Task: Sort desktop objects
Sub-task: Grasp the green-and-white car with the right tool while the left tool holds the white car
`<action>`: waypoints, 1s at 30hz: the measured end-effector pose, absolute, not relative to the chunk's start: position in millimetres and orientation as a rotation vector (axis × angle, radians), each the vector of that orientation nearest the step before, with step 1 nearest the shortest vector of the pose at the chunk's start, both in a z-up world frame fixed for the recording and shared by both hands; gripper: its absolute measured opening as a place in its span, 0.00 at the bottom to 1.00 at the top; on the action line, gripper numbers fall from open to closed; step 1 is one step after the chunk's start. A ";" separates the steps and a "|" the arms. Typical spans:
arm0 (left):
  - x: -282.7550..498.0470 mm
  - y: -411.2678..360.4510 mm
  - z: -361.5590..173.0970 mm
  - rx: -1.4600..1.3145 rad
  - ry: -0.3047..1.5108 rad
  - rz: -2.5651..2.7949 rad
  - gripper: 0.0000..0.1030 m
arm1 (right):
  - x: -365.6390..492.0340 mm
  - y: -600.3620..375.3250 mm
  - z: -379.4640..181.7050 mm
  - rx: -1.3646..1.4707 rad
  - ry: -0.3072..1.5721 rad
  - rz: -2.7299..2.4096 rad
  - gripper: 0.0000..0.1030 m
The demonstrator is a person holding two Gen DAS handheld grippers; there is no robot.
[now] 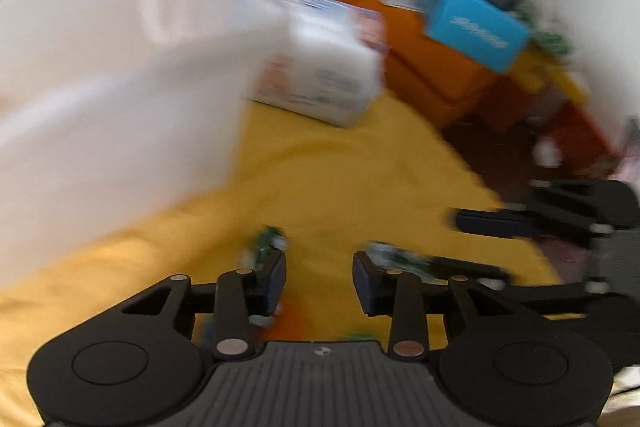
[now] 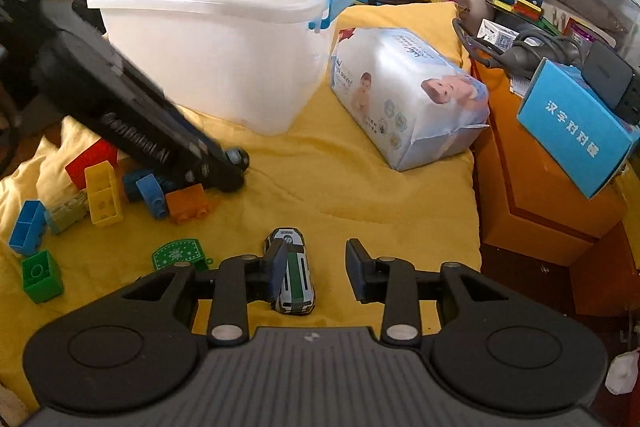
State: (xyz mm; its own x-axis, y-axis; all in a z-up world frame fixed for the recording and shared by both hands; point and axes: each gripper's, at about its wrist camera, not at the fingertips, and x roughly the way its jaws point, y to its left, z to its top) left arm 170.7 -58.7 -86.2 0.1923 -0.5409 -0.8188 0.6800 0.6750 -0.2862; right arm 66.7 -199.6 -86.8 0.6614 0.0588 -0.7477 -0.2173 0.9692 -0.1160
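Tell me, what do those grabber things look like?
Both are black plastic. The right gripper has a ribbed grey base, two round black discs, silver rivets on thin linkage bars, and dark blue pads on its jaws. The left gripper looks the same.

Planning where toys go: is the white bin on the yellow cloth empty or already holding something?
Looks empty: the right wrist view shows the white bin's bare inner walls, but not its floor.

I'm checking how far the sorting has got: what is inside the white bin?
The white bin shows only bare inner walls near its rim, nothing sticking up. Its front wall hides the bottom, so small pieces there cannot be ruled out.
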 end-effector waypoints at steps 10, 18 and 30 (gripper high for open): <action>176.3 -41.8 -77.0 0.205 0.955 -0.669 0.51 | 68.0 -206.6 -89.2 -0.175 0.840 0.174 0.43; 174.7 -51.9 -90.3 0.117 1.018 -0.763 0.49 | 65.3 -210.3 -92.9 -0.176 0.846 0.181 0.43; 170.6 -59.3 -90.0 0.200 0.975 -0.716 0.50 | 68.6 -213.6 -102.6 -0.108 0.883 0.226 0.44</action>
State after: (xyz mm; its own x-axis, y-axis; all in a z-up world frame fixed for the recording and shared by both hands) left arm 170.6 -59.3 -90.0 0.3554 -0.4641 -0.8113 0.6358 0.7563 -0.1542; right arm 68.6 -213.6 -102.6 0.6129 0.1515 -0.7755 -0.2401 0.9707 -0.0001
